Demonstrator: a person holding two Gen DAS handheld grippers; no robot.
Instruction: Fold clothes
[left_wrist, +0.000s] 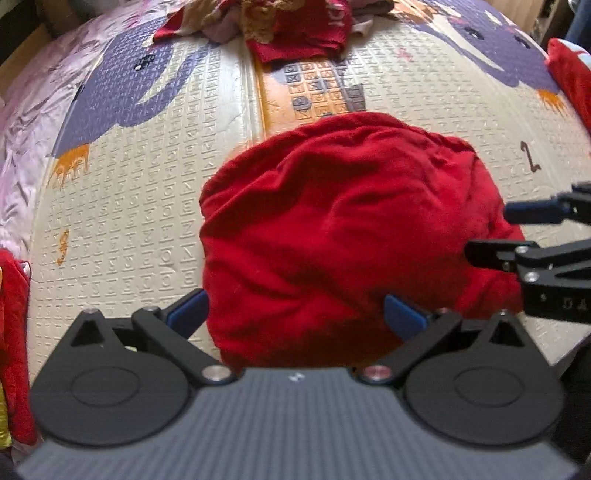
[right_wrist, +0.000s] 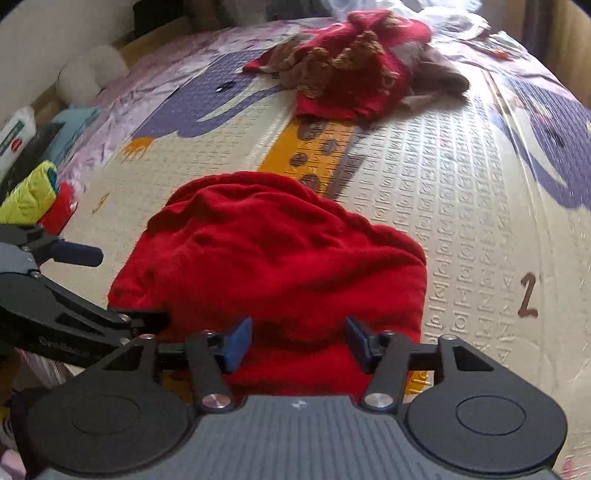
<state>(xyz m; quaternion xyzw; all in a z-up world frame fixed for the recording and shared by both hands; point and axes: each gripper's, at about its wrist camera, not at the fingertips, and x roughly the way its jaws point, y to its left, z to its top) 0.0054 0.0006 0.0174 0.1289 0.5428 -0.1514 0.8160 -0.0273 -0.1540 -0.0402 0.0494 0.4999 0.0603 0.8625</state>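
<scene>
A crumpled red garment (left_wrist: 343, 229) (right_wrist: 273, 258) lies bunched in the middle of a patterned play mat (left_wrist: 140, 221) (right_wrist: 461, 206). In the left wrist view my left gripper (left_wrist: 295, 315) is open wide; its blue pads (left_wrist: 188, 314) stand on either side of the garment's near edge without pinching it. My right gripper (left_wrist: 513, 232) comes in from the right at the garment's right edge, its jaws apart. In the right wrist view the right gripper (right_wrist: 299, 343) is open over the near hem, with red cloth lying between its pads (right_wrist: 238, 343). The left gripper (right_wrist: 114, 286) shows at the left edge.
A heap of red and brown clothes (left_wrist: 295, 33) (right_wrist: 351, 66) sits at the mat's far end. More red fabric lies at the right (left_wrist: 569, 77) and left (left_wrist: 13, 314). A yellow-green item (right_wrist: 33, 195) and a white packet (right_wrist: 14, 136) lie off the mat's left side.
</scene>
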